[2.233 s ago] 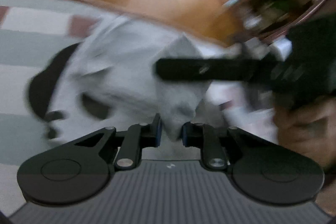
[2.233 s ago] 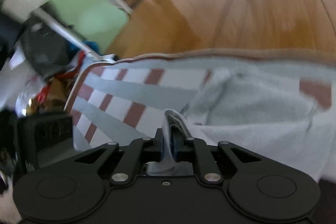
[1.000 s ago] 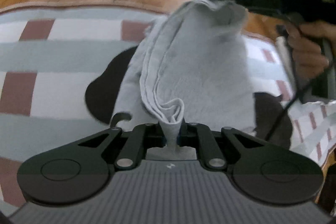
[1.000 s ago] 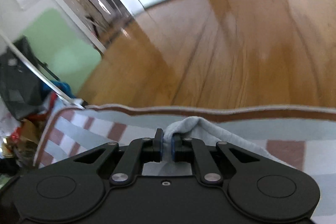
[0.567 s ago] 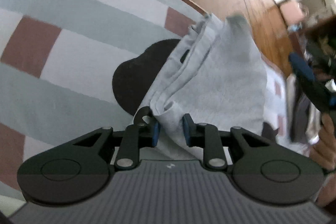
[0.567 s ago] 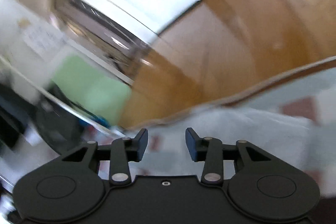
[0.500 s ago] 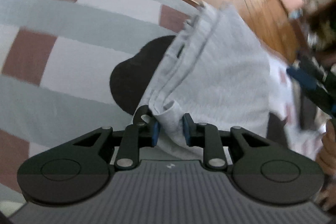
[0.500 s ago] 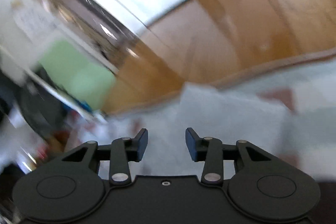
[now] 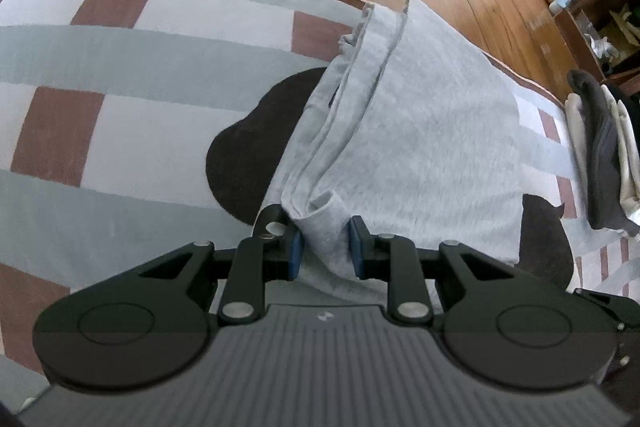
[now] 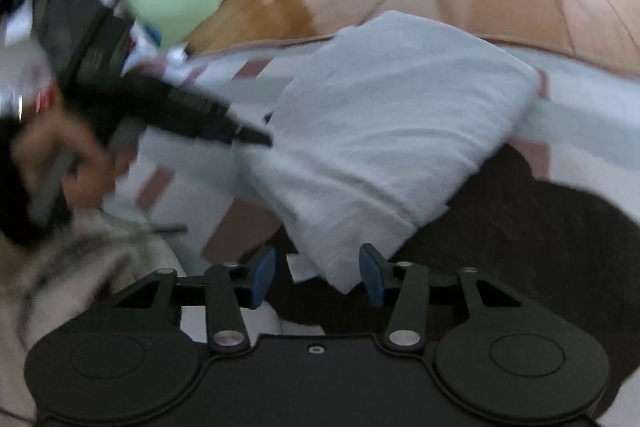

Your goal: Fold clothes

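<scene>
The grey garment (image 9: 420, 131) is lying folded on the checked rug (image 9: 120, 67), stretching from the left gripper (image 9: 324, 251) toward one o'clock. That gripper is standing narrowly parted, a rolled fold sitting between its blue pads (image 9: 295, 253), apparently loose. The right gripper (image 10: 318, 277) is opening wide, the garment's near corner lying just ahead at twelve o'clock, untouched. A stack of folded clothes (image 9: 604, 155) is sitting at three o'clock.

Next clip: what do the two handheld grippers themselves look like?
Both the left gripper and right gripper are matte black, with blue pads on the jaws, silver pivot screws and two round discs. The left body is ribbed grey with a small white logo; the right is smooth.
</scene>
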